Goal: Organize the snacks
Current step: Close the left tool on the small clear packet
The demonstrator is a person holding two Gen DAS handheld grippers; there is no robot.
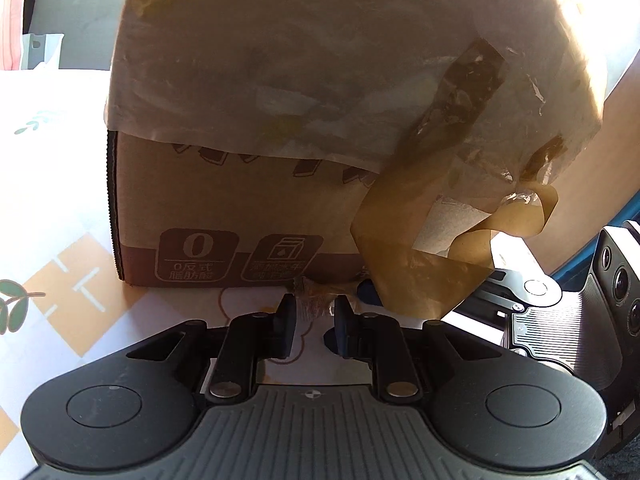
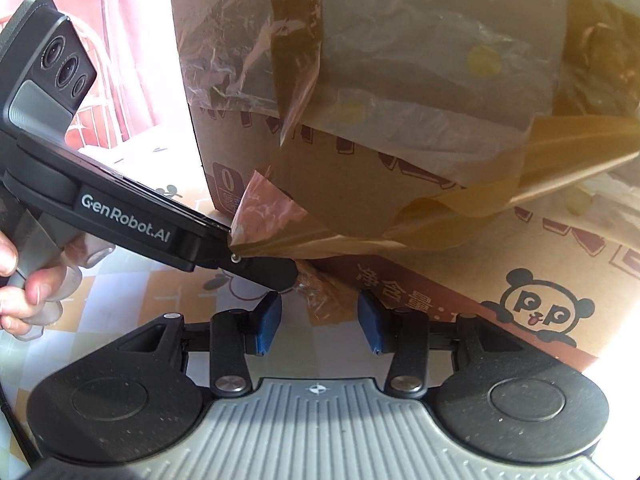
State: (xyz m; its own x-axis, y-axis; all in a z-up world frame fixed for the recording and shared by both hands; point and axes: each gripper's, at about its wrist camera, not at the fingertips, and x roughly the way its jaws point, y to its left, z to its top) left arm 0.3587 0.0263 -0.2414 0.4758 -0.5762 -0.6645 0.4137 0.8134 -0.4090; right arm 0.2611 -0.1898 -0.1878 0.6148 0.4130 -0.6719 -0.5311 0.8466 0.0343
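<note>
A brown cardboard box (image 1: 224, 208) with printed icons stands on the table right ahead; in the right wrist view it (image 2: 460, 292) shows a panda print. Loose brown packing tape (image 1: 416, 264) hangs from its raised flap (image 1: 304, 60) down the front. My left gripper (image 1: 315, 312) is nearly shut, pinching a crumpled end of tape (image 1: 316, 300) at the box's bottom edge. My right gripper (image 2: 319, 320) is open, its fingers either side of the same tape end (image 2: 316, 292). The left gripper's body (image 2: 132, 220) crosses the right wrist view from the left.
The table wears a white cloth with orange diamonds and leaf prints (image 1: 68, 288). The right gripper's camera body (image 1: 592, 312) sits close at the right. A hand (image 2: 24, 280) holds the left gripper's handle. A red chair or rack (image 2: 112, 80) stands behind.
</note>
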